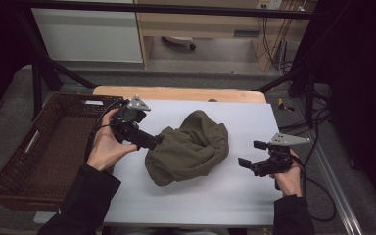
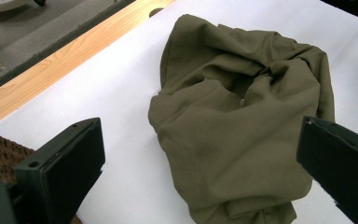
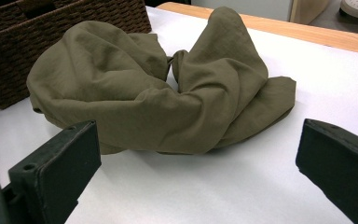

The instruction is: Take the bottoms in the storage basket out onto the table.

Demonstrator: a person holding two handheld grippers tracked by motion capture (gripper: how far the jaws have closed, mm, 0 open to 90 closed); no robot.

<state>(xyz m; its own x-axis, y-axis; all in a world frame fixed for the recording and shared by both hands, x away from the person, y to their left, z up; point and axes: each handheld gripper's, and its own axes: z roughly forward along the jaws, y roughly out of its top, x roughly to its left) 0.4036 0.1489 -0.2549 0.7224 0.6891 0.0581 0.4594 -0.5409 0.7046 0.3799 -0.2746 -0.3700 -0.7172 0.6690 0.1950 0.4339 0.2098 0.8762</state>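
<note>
A crumpled olive-green cloth (image 1: 188, 147) lies in a heap in the middle of the white table top (image 1: 200, 196). My left gripper (image 1: 152, 141) is at the cloth's left edge, held by a hand in a black sleeve. In the left gripper view its jaws stand wide apart, open (image 2: 200, 140), with the cloth (image 2: 237, 126) lying just ahead between them. My right gripper (image 1: 251, 153) hovers to the right of the heap, a short gap away, open. In the right gripper view (image 3: 196, 140) the cloth (image 3: 158, 93) lies ahead of the spread jaws, which hold nothing.
A dark brown wicker basket (image 1: 44, 147) stands off the table's left side, also seen as the basket (image 3: 74, 23) behind the cloth. A wooden strip (image 1: 176, 93) runs along the table's far edge. Cables (image 1: 318, 196) trail at the right.
</note>
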